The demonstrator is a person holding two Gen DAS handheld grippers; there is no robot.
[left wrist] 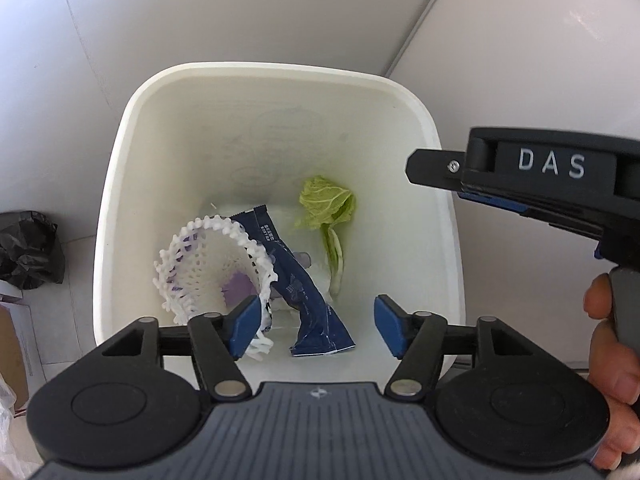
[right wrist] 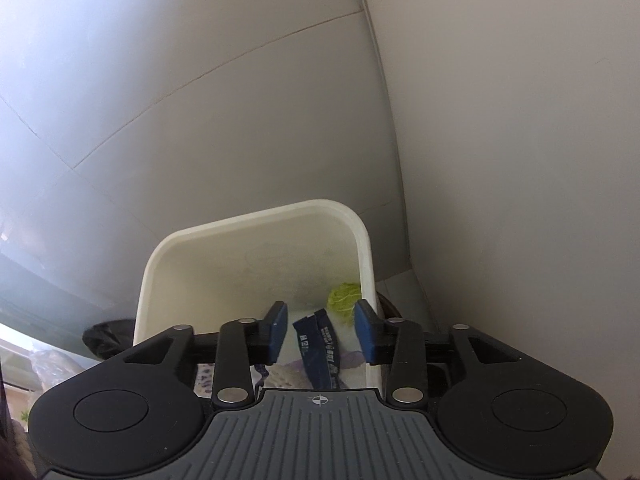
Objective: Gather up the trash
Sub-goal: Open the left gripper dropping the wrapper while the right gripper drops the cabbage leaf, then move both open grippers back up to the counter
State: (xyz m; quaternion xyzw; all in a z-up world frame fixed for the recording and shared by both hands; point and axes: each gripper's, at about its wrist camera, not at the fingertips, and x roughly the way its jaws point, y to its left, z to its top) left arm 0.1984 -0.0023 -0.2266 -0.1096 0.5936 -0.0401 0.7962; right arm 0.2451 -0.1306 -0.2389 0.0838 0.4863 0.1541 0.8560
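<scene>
Hovering over the white bin (left wrist: 120, 184), both claws stood with jaws apart and nothing between their blue pads, so the step in hand read as a release, best finished by a clean withdrawal. Starting at the left of the left wrist view, a black bag (left wrist: 30, 248) lay crumpled on the floor beside the bin, outside it and untouched; whether it counted as trash to collect could not be told. Inside the bin, the white foam net (left wrist: 208, 264) sat against the left wall, the dark blue wrapper (left wrist: 308, 300) leaned just to its right and touching it, and the green leaf (left wrist: 330, 208) lay further right against the back of the floor. The left gripper (left wrist: 316, 324) hung above the near rim with the wrapper showing through its gap well below, not gripped. To do this well, I judged each claw should lift straight up before swinging aside, so no finger clipped the rim or tipped the bin. At the far right the right gripper (right wrist: 320, 330), half open and empty, pointed over the right-hand rim, a hand (left wrist: 612, 368) on its handle; it needed to keep clear of the left one as both left.
</scene>
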